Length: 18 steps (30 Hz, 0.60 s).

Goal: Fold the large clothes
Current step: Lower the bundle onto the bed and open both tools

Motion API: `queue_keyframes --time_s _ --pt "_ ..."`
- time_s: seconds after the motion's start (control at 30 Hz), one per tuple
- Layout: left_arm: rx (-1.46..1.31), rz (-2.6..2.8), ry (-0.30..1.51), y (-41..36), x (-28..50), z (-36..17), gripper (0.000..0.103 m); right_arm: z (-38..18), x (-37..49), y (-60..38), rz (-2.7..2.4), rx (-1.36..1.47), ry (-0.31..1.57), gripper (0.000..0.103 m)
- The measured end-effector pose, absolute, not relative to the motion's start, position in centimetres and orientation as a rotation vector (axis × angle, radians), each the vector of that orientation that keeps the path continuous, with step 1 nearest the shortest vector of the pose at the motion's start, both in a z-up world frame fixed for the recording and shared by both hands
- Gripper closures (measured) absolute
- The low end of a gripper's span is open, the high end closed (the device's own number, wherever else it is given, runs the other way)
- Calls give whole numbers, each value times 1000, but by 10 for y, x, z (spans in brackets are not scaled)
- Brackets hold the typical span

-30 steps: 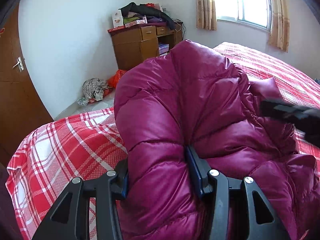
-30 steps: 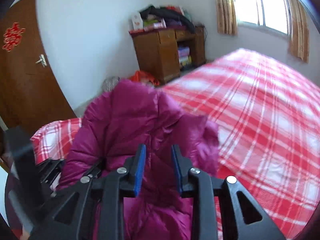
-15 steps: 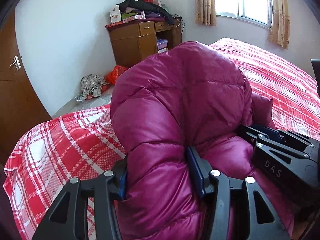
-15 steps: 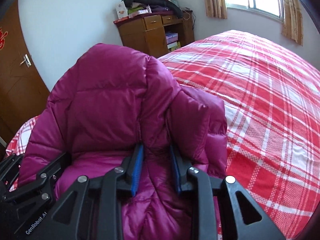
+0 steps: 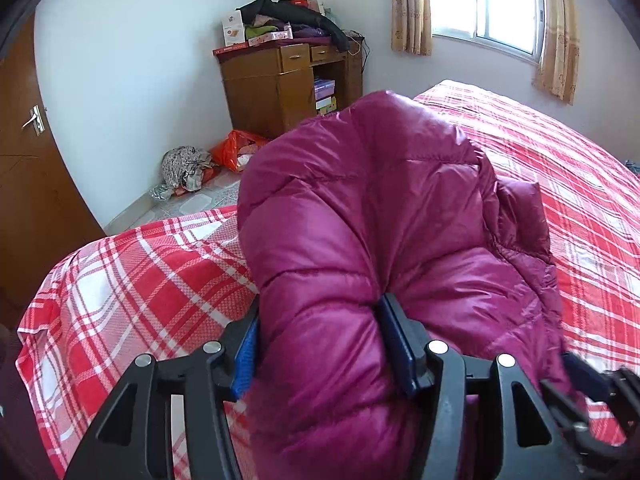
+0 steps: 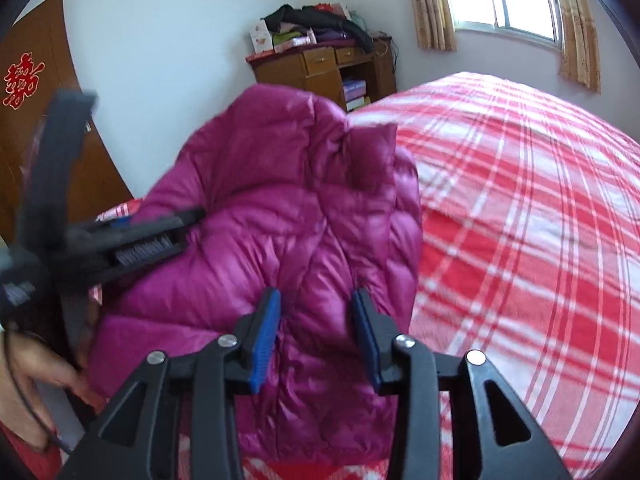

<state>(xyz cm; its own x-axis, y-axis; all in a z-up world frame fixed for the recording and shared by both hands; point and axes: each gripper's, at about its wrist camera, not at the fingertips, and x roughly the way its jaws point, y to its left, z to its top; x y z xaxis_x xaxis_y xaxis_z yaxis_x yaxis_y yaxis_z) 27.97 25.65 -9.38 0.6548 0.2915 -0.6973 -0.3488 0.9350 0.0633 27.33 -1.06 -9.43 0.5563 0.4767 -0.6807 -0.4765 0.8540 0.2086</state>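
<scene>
A magenta puffer jacket (image 5: 360, 220) lies bunched on a red and white plaid bed (image 5: 132, 280). My left gripper (image 5: 320, 336) is shut on a thick fold of the jacket, which bulges between its blue pads. In the right wrist view the jacket (image 6: 280, 208) lies in front of my right gripper (image 6: 316, 320), whose jaws stand apart, open, with jacket fabric between them but not pinched. The left gripper (image 6: 160, 236) shows there at the left, clamped on the jacket's edge. The right gripper's tip shows in the left wrist view's lower right corner.
A wooden cabinet (image 5: 280, 84) piled with clothes and boxes stands against the far wall. A brown door (image 5: 24, 160) is at the left. Bags and a cloth heap (image 5: 188, 164) lie on the tiled floor. A curtained window (image 5: 488, 0) is at the back right.
My right gripper has opened and let go of the jacket, and pulled back a little. The left gripper keeps its grip on the jacket fold.
</scene>
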Motion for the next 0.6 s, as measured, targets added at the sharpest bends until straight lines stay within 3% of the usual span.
queue_keyframes --time_s 0.3,0.4,0.47,0.6 --pt "1 403 790 230 235 -86 43 -100 264 -10 549 27 827 55" --pt "-16 423 779 224 216 -87 43 -93 252 -22 536 79 858 43" --pt "-27 428 770 220 202 -87 43 -88 239 -30 524 93 849 30" --pt "-20 429 751 206 170 -84 43 -84 210 -45 506 110 842 24"
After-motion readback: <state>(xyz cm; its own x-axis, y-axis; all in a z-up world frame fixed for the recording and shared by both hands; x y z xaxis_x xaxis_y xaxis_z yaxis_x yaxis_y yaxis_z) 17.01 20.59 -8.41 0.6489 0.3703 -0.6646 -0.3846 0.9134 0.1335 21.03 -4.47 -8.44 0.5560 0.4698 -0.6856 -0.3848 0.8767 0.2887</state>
